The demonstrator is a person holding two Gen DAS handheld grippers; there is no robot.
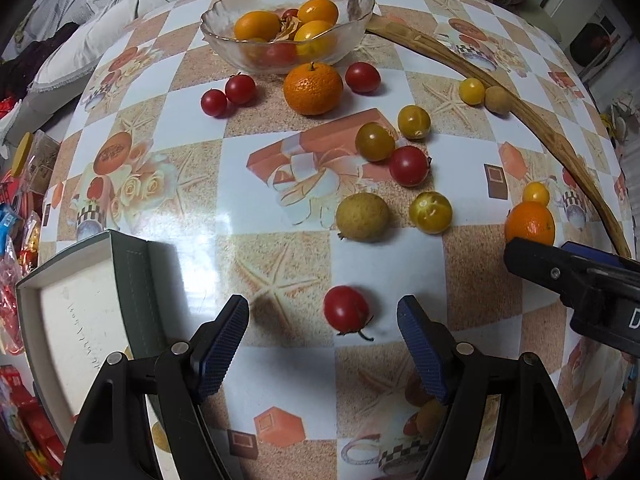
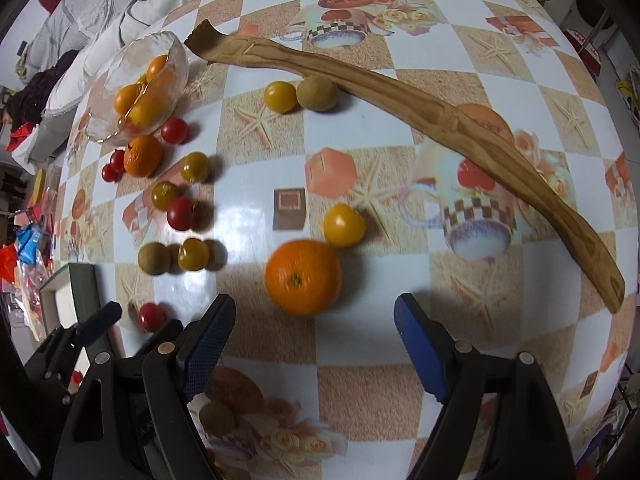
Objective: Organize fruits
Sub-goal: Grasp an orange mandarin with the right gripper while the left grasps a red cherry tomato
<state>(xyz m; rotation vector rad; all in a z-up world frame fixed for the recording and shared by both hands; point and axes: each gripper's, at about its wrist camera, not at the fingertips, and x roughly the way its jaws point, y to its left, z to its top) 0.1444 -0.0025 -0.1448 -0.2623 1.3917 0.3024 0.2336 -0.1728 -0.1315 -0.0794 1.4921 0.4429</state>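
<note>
Trouble brewing: left tongs (image 1: pixel 323 344) gape around the red cherry tomato (image 1: pixel 346 309) low in frame, right tongs (image 2: pixel 314 344) open below the orange (image 2: pixel 304 277), and a fast squeeze sends either rolling across the slick tabletop (image 1: pixel 256 216).

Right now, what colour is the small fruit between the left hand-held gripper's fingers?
Red, with a green stem: a cherry tomato, clearest in the left wrist view.

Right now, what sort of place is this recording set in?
Probably a lived-in home, perhaps a living room: a table under a printed checkered tablecloth, a glass fruit bowl, and bedding or cushions piled behind it.
</note>
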